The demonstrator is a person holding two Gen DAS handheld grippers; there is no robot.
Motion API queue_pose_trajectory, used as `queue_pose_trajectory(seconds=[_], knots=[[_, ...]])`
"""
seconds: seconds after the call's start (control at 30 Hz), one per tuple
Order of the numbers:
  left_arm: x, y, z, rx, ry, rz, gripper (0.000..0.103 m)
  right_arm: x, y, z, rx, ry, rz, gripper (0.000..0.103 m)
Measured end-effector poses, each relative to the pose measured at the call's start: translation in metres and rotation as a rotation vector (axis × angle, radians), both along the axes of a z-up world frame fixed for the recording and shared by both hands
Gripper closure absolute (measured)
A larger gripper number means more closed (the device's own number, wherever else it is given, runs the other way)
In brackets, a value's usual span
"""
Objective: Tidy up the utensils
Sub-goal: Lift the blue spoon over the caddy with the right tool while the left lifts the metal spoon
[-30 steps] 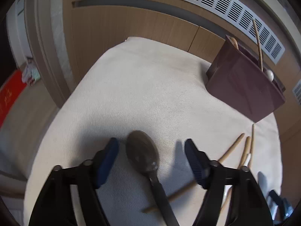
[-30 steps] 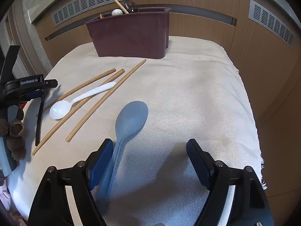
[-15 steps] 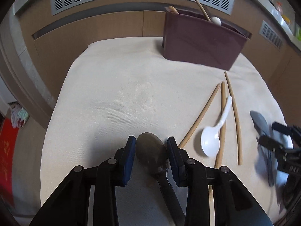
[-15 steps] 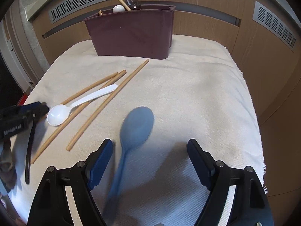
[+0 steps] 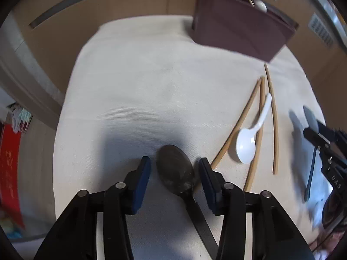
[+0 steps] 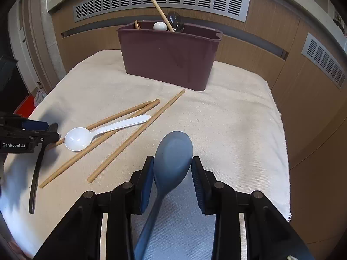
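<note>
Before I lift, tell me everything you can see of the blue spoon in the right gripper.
The blue spoon looks like matte grey-blue plastic in one piece: a broad oval bowl, hollow up, and a slim handle running back under the right gripper. Both blue pads sit against the bowl's sides, so it appears clamped. Its tip points toward the maroon caddy. It is over the cream cloth, apart from the chopsticks; whether it touches the cloth I cannot tell.

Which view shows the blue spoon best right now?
The right wrist view: the blue spoon fills the centre, its bowl between the right tool's pads. The left wrist view catches it only at the far right edge, blurred.
</note>
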State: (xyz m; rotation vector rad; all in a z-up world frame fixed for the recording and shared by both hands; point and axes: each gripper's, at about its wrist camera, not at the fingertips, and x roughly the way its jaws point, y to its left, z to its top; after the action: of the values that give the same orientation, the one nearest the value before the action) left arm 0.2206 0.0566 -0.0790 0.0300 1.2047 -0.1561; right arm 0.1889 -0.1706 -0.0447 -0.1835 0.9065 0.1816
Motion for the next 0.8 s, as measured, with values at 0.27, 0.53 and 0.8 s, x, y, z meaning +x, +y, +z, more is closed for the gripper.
queue_pose_trajectory(seconds=[0.27, 0.53, 0.8], knots=[[0.007, -0.020, 0.001, 0.095, 0.064, -0.105, 0.065, -0.014, -0.009, 0.023, 0.015, -0.085, 0.002, 0.072], [-0.072, -0.027, 0.052, -0.004, -0.331, -0.092, 0.065, -0.029, -0.029, 0.044, 0.100, -0.129, 0.002, 0.074], [-0.098, -0.038, 0.114, -0.063, -0.554, -0.105, 0.070, -0.042, -0.038, 0.071, 0.138, -0.202, -0.012, 0.077]])
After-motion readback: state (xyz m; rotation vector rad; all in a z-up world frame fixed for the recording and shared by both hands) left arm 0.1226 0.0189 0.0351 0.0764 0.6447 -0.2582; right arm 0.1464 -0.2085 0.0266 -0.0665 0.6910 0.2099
